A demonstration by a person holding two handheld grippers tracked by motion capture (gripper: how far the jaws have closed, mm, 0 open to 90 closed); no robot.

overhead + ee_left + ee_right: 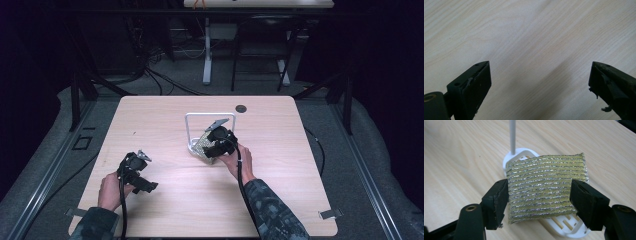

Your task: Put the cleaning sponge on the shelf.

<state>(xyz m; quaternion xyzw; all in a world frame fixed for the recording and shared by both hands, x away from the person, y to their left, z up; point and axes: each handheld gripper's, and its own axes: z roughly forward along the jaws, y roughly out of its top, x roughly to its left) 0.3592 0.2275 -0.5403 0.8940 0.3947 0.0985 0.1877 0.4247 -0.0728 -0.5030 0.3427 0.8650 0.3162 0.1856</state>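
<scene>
Pale wood table (165, 120) under both hands. Right gripper (539, 195) clamps a glittery gold-and-silver scouring pad (546, 187) over a white slotted rack (564, 223), half hidden in the high view. Left gripper (540, 77) gapes empty above bare wood.

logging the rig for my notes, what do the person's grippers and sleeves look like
Both claws, left and right, are black with blocky jaws, and a black cable trails from each. A grey three-cornered plate sits on top of each. The sleeves are a dark camouflage pattern.

Wooden table (170, 112), white rack (194, 146) on it
</scene>
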